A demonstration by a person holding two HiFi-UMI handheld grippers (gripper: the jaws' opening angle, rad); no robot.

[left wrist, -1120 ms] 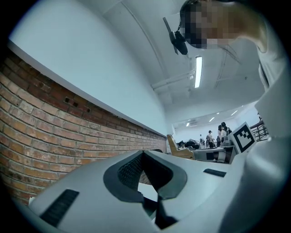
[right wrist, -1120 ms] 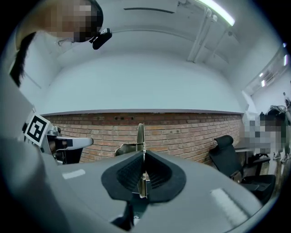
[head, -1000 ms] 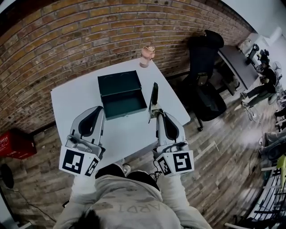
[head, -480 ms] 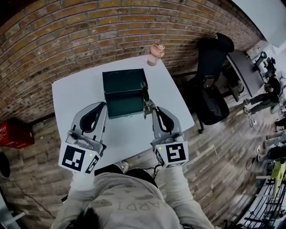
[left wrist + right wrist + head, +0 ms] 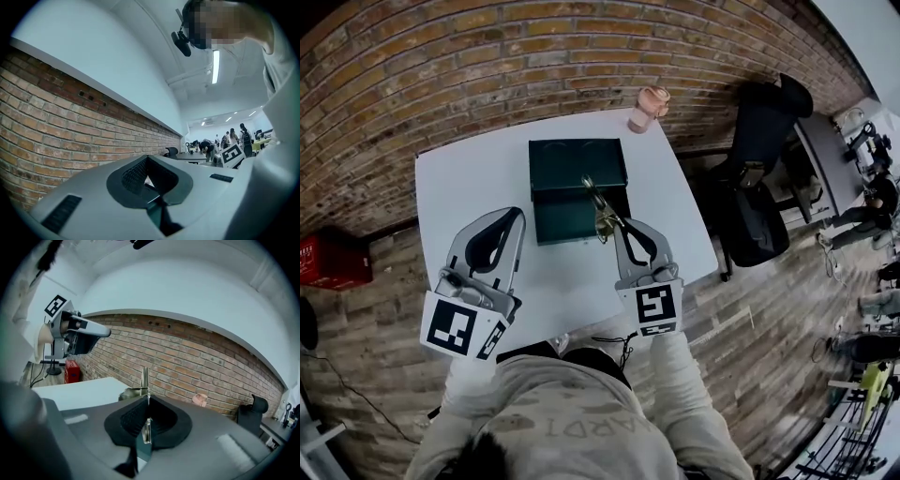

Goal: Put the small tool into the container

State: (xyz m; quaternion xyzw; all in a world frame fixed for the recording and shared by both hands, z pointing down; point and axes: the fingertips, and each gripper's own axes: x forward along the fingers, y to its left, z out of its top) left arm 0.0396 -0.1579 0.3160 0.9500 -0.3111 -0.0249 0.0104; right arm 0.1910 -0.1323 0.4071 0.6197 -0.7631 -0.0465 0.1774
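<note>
Brickwork [image 5: 487, 56] is seen behind a white table [image 5: 469, 187], which stands on a floor [image 5: 750, 309] of wood planks. A pink cup [image 5: 650, 108] is set at the table's far right corner, close to the wall. A black office chair [image 5: 764, 178] is placed just off the table's right side, and a red crate [image 5: 321, 262] is seen on the floor to the left. From the left gripper view a long room with strip lights is made out, with several people standing far off.

A dark green box [image 5: 562, 169], the container, is laid open near the middle of the table, its lid tipped back toward the wall. The small tool [image 5: 598, 204] is shown as a thin, pointed strip of metal with a duller, brassy piece at its base. It is clamped upright in the right gripper [image 5: 614, 228], whose jaws are pressed onto its lower end, and it is held above the box's right edge, not inside the box.

The left gripper [image 5: 516, 216] is held over bare table left of the box, and its jaws are closed together with nothing between them
</note>
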